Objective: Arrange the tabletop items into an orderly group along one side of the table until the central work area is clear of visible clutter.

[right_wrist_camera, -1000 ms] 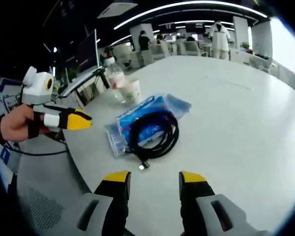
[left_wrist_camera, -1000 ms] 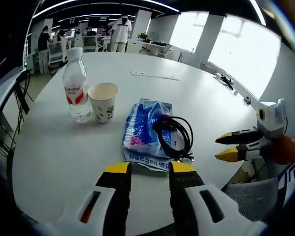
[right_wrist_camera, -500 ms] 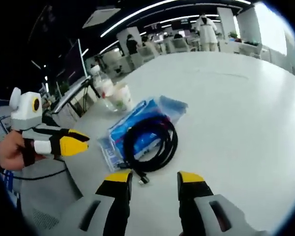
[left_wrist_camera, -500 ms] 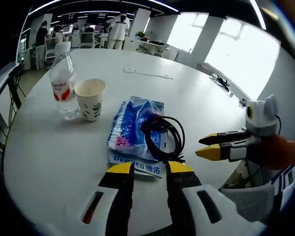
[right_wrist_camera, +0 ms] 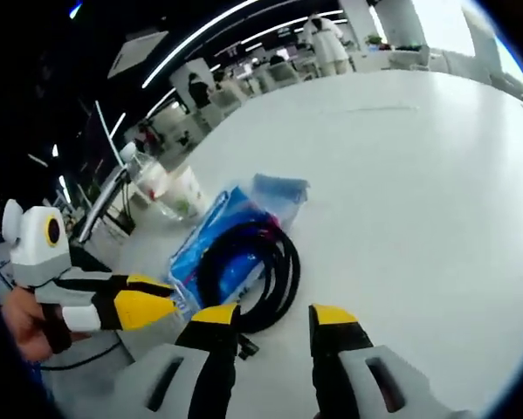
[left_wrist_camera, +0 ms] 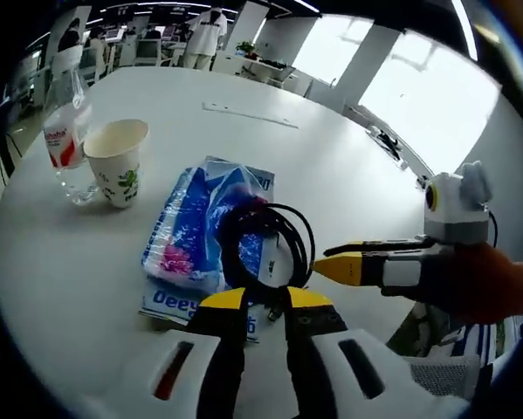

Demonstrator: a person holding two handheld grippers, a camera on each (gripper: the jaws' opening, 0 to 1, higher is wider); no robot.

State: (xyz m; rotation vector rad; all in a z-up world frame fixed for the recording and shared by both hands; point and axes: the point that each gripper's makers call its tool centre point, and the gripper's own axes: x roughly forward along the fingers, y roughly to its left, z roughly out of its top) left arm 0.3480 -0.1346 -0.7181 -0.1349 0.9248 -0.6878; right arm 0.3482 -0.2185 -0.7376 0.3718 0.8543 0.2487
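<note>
Both grippers hang just above the near edge of the white table (left_wrist_camera: 348, 166), closing on the black cable (left_wrist_camera: 265, 253) coiled on top of the blue packet (left_wrist_camera: 191, 236). The left gripper (left_wrist_camera: 265, 301) has its jaws a little apart and empty, tips right at the coil's near loop; the right gripper (right_wrist_camera: 274, 316) is likewise parted and empty, tips beside the same loop. Farther left stand a paper cup (left_wrist_camera: 115, 161) and a water bottle (left_wrist_camera: 65, 131), touching or nearly so. The step in hand looks like picking up the cable. Next, one jaw pair should straddle the loop and close, lifting it clear without dragging the packet.
</note>
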